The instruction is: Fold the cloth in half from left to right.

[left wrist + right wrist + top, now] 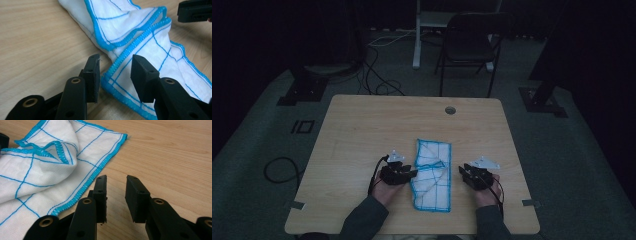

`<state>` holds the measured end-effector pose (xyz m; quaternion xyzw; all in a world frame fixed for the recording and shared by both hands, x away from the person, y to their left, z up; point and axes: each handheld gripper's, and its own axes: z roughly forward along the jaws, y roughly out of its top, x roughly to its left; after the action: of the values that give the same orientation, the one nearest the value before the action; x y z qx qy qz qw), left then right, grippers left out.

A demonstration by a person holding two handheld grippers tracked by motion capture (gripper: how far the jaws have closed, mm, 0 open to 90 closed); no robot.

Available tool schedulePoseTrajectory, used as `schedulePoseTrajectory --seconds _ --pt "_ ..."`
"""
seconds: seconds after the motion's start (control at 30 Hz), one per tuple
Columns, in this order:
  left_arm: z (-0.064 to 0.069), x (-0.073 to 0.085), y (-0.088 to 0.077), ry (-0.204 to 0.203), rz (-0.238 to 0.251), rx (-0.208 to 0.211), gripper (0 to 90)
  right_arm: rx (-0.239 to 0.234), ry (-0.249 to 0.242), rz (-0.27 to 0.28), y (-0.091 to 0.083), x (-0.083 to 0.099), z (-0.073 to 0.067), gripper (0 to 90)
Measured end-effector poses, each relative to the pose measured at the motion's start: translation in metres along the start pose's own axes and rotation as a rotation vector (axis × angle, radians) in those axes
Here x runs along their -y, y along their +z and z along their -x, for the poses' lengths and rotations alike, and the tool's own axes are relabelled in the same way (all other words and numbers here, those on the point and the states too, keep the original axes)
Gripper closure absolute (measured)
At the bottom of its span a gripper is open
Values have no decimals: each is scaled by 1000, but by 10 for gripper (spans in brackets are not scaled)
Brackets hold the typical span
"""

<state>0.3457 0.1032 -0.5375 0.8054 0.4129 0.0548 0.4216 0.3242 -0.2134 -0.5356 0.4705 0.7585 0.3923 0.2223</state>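
A white cloth (431,175) with a blue hem and blue grid lines lies partly folded at the table's front middle. In the high view my left gripper (413,173) is at its left edge and my right gripper (461,171) at its right edge. The left gripper (115,62) is open, with the cloth's (140,42) hemmed edge lying between the jaws, not pressed by the pads. The right gripper (116,180) is open over bare wood, just beside the cloth's (37,177) hem, with nothing between its jaws.
The wooden table (362,130) has a round cable hole (450,110) near its far edge. A dark folding chair (468,45) and floor cables (377,80) lie beyond the table. The right gripper's tip (195,10) reaches into the left gripper view at the top right.
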Motion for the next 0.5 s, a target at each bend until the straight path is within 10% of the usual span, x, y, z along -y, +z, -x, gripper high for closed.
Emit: schedulePoseTrajectory --seconds 0.5 --pt "7 5 -5 -5 -11 23 865 -1 0 1 0 0 0 712"
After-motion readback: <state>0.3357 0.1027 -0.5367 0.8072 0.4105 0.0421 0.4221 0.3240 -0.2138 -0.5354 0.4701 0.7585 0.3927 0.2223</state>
